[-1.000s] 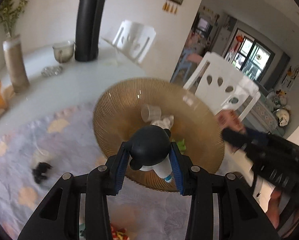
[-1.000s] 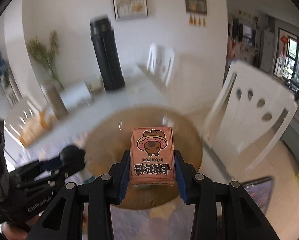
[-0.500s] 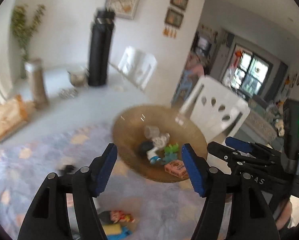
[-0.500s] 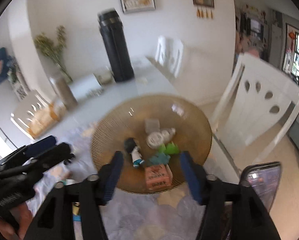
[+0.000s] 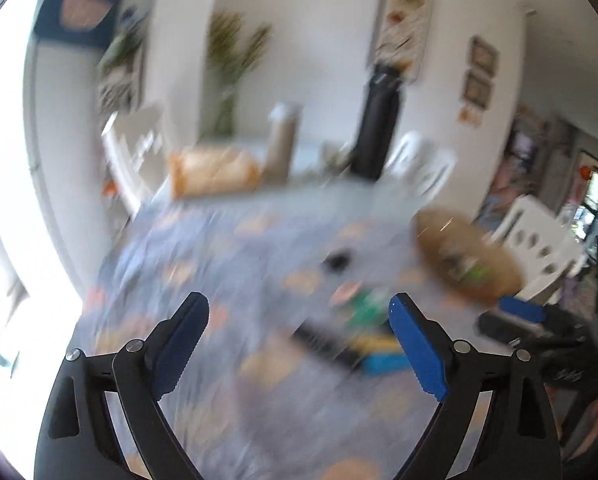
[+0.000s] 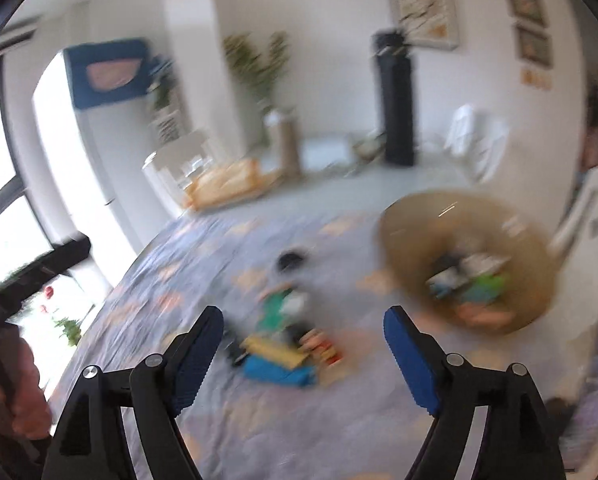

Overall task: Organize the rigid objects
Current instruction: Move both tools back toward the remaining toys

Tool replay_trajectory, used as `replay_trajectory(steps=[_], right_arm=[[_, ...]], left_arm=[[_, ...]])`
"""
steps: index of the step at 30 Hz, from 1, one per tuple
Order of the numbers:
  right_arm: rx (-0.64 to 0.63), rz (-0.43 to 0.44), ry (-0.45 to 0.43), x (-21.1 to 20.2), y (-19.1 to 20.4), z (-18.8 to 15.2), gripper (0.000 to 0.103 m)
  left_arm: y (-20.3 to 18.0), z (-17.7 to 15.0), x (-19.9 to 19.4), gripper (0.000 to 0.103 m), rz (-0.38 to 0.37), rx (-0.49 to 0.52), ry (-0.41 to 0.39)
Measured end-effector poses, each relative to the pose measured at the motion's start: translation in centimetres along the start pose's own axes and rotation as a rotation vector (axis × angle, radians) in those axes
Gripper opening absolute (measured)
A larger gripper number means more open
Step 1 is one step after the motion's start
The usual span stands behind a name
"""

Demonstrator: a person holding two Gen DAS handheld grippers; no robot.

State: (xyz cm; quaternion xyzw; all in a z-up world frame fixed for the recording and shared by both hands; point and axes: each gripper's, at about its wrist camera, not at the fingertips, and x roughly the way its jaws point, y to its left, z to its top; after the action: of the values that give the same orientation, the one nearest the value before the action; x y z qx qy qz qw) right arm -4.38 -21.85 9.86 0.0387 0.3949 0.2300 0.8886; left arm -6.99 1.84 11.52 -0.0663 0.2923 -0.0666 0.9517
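Right wrist view blurred: right tool (image 6: pixel 301 338) wide, empty, above toy pile (image 6: pixel 287 344) on worktop (image 6: pixel 203 264); bowl (image 6: pixel 411 236) of toys at right. Left tool (image 5: pixel 299 332) wide, empty.

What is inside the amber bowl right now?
The amber bowl holds a blurred heap of small items: green, white, dark and orange-pink patches. Motion blur hides what each is, and anything beneath the heap is covered.

A tall black flask (image 6: pixel 394 100) stands upper right of centre in the right wrist view; a vase of dried stems (image 6: pixel 283 136) just left of it; framed pictures (image 6: pixel 423 0) on the white wall above; a white chair (image 5: pixel 539 244) at the left wrist view's right edge.
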Motion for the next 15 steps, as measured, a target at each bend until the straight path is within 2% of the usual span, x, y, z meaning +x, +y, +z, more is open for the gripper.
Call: replay_trajectory(steps=[3,6,8,10,15], right_arm=[[0.019,-0.017,0.02,3.2,-0.8,-3.0,0.081],[0.028,-0.047,0.046,5.2,-1.7,-4.4,0.081],[0.047,-0.023,0.076,5.8,-2.1,-4.6,0.081],[0.033,-0.042,0.075,6.0,-2.1,-4.7,0.082],[0.041,-0.044,0.117,6.7,-2.5,-4.8,0.082]], left_arm=[[1.9,-3.7,3.2,0.091,0.019,-0.036,0.075],[2.6,-5.4,5.3,0.091,0.016,-0.057,0.14],[3.0,-5.7,5.1,0.091,0.015,-0.048,0.151],[2.8,-5.9,4.9,0.091,-0.003,-0.041,0.145],[2.6,-6.1,6.0,0.091,0.028,-0.043,0.221]])
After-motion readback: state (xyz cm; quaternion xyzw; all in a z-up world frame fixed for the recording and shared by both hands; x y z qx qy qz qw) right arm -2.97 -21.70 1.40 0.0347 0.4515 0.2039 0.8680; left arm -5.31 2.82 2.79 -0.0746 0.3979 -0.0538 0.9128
